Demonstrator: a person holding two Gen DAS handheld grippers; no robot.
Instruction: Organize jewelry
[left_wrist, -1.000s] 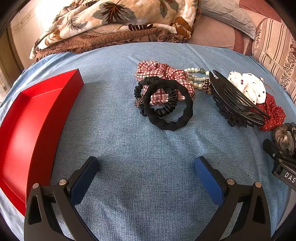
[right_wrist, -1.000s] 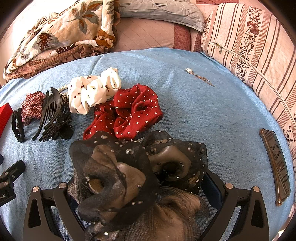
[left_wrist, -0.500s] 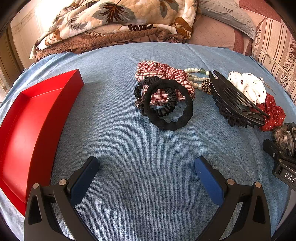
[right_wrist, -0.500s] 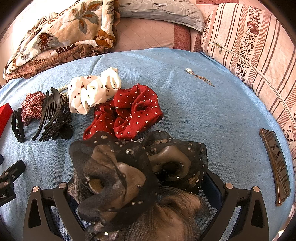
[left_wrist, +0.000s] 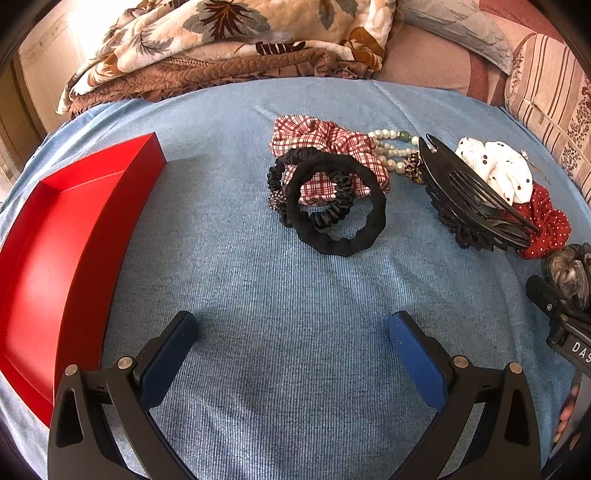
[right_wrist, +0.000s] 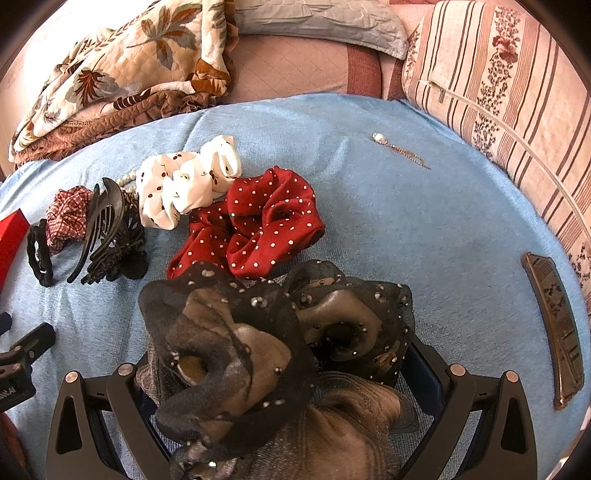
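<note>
Nothing has shifted in the last second. The right tool (right_wrist: 280, 373) sits around the black-and-bronze tulle scrunchie (right_wrist: 273, 339), though whether it is pinching I cannot tell. The left tool (left_wrist: 291, 347) stays spread and empty over the blue bedspread (left_wrist: 258, 288). The red tray (left_wrist: 55, 258) holds nothing, so sorting has stalled, and 2 black hair ties (left_wrist: 328, 203) wait beyond.

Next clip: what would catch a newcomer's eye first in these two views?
The big black-and-bronze mesh scrunchie fills the foreground of the right wrist view, bunched between the right gripper fingers. Just beyond it lies the red polka-dot scrunchie on the blue cloth. In the left wrist view, the bright red tray sits at the left edge, while the left gripper hangs open over bare cloth.
</note>
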